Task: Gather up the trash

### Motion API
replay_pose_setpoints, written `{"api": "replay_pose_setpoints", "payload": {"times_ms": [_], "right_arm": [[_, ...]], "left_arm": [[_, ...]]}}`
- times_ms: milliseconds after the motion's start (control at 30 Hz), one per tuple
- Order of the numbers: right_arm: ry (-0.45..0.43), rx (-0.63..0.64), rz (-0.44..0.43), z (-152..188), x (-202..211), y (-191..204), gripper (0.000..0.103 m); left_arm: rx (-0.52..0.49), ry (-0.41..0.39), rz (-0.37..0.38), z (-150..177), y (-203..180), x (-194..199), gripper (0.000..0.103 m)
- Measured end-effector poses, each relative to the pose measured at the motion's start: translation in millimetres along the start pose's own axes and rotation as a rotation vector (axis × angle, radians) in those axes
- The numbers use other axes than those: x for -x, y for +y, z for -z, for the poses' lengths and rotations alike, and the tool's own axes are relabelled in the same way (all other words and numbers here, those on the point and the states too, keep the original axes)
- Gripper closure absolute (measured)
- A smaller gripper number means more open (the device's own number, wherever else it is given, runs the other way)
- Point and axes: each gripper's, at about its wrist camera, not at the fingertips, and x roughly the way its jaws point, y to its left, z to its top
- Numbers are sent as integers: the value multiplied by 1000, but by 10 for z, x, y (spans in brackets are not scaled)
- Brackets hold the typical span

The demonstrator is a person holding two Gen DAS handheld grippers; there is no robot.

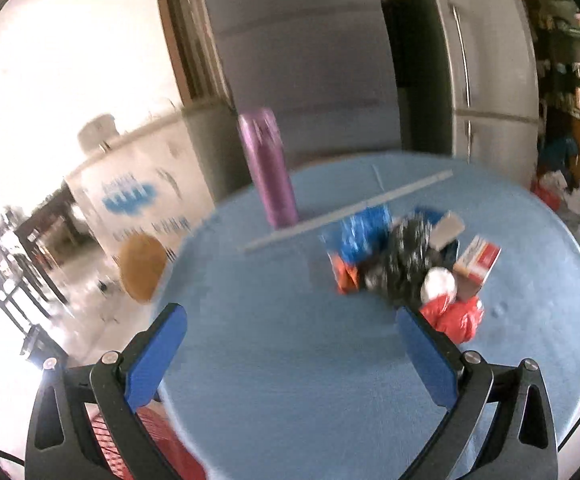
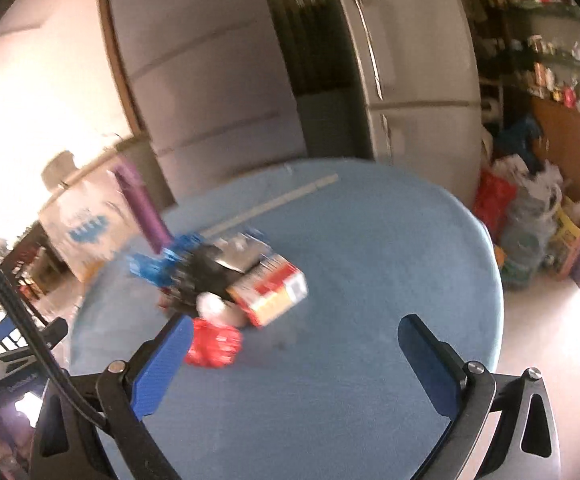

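A heap of trash lies on the round blue table (image 1: 290, 380): a blue wrapper (image 1: 360, 236), a black crumpled bag (image 1: 404, 268), a white ball of paper (image 1: 438, 286), a red wrapper (image 1: 456, 318) and a red and white carton (image 1: 478, 260). My left gripper (image 1: 292, 316) hangs open above the table, the heap just past its right finger. In the right wrist view the same heap shows the carton (image 2: 271, 292), red wrapper (image 2: 213, 344) and blue wrapper (image 2: 169, 260). My right gripper (image 2: 296, 328) is open, the red wrapper beside its left finger. Both views are blurred.
A purple bottle (image 1: 269, 168) stands at the table's far side beside a long white strip (image 1: 350, 210). A red basket (image 1: 161, 440) sits below the table's left edge. A round wooden stool (image 1: 141, 266), a fridge (image 2: 410, 80) and full bags on the floor (image 2: 530, 208) surround the table.
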Motion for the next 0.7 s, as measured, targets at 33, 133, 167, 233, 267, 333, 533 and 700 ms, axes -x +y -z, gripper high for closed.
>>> {"api": "replay_pose_setpoints", "payload": {"times_ms": [33, 133, 167, 233, 267, 333, 533, 700], "right_arm": [[-11, 10, -12, -26, 83, 56, 0], [-30, 45, -18, -57, 308, 224, 0], [-34, 51, -18, -27, 402, 234, 0], [-38, 74, -16, -25, 536, 316, 0], [-42, 82, -12, -16, 585, 339, 0], [-55, 97, -9, -1, 721, 379, 0], [-77, 122, -10, 36, 976, 443, 0], [-83, 143, -15, 38, 1052, 520, 0]], "left_arm": [[1, -15, -7, -15, 37, 34, 0], [3, -62, -21, -64, 113, 345, 0], [5, -66, -24, -69, 137, 441, 0], [8, -68, -25, -68, 159, 531, 0], [9, -67, -27, -64, 166, 558, 0], [12, -72, -30, -62, 191, 658, 0], [-7, -91, -34, -18, 166, 809, 0], [-9, -90, -39, 17, 184, 834, 0]]}}
